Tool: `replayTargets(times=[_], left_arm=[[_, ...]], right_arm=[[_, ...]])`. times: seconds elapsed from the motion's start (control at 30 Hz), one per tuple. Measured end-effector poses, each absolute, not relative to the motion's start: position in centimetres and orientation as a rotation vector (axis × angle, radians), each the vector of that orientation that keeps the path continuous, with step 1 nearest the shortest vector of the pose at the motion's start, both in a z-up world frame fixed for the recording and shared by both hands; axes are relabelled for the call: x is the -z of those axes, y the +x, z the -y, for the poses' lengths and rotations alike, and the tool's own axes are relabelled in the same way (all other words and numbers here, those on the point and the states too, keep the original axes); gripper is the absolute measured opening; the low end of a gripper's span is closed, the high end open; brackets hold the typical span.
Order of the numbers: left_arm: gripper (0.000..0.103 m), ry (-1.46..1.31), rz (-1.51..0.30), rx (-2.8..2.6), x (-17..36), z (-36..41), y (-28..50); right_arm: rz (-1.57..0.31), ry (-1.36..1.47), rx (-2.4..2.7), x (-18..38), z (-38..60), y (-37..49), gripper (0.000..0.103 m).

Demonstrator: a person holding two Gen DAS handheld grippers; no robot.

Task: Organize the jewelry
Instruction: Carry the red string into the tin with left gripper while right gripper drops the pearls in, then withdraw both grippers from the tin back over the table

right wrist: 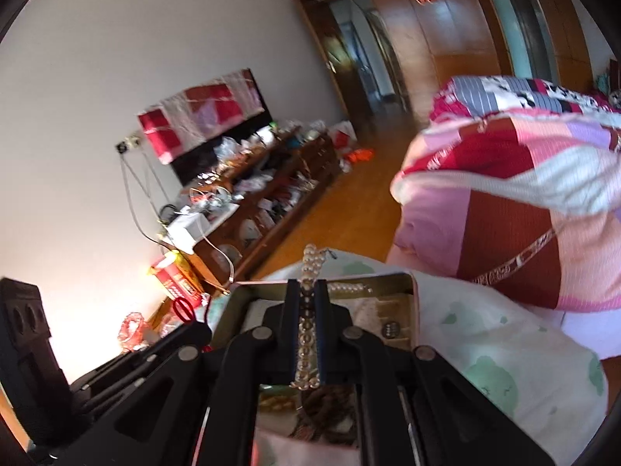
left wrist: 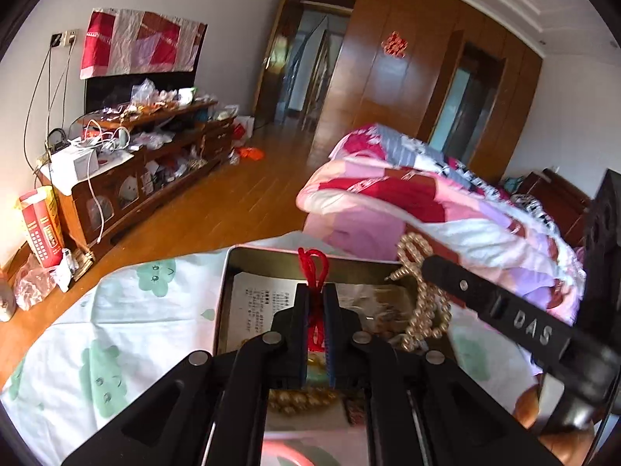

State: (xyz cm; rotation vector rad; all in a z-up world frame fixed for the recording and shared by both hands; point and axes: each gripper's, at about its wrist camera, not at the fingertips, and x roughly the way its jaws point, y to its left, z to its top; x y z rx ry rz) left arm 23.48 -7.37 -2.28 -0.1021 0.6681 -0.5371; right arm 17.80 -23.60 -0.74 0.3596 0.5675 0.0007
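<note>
An open metal tin (left wrist: 227, 291) lies on a white cloth with green clouds; it also shows in the right wrist view (right wrist: 411, 291). My left gripper (left wrist: 316, 291) is shut on a red cord (left wrist: 312, 264) above the tin. My right gripper (right wrist: 308, 287) is shut on a pearl necklace (right wrist: 310, 264) over the tin. In the left wrist view the right gripper (left wrist: 427, 264) comes in from the right with the pearl necklace (left wrist: 423, 303) hanging from it. Gold beads (left wrist: 299, 400) and a printed paper (left wrist: 264, 303) lie inside the tin.
The cloth (left wrist: 97, 330) covers the surface under the tin. A pink and red quilt (left wrist: 407, 198) is heaped on the bed behind. A cluttered wooden cabinet (left wrist: 147, 163) stands along the left wall. Wooden floor (left wrist: 240, 194) lies between.
</note>
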Motion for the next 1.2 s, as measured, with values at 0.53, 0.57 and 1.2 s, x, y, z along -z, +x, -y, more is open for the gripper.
replayTargets(times=[0.53, 0.57, 1.2], left_arm=[[0.006, 0.041, -0.755, 0.420, 5.3, 10.2, 25.4], [0.006, 0.049, -0.751, 0.414, 5.4, 10.3, 25.3], [0.079, 0.033, -0.678, 0.352, 3.4, 10.7, 24.2]], right_arm=[[-0.610, 0.350, 0.045, 5.0, 24.1, 19.6, 0.010], [-0.609, 0.349, 0.046, 5.0, 24.2, 19.6, 0.010], [-0.406, 0.331, 0.147, 2.3, 24.2, 16.6, 0.064]])
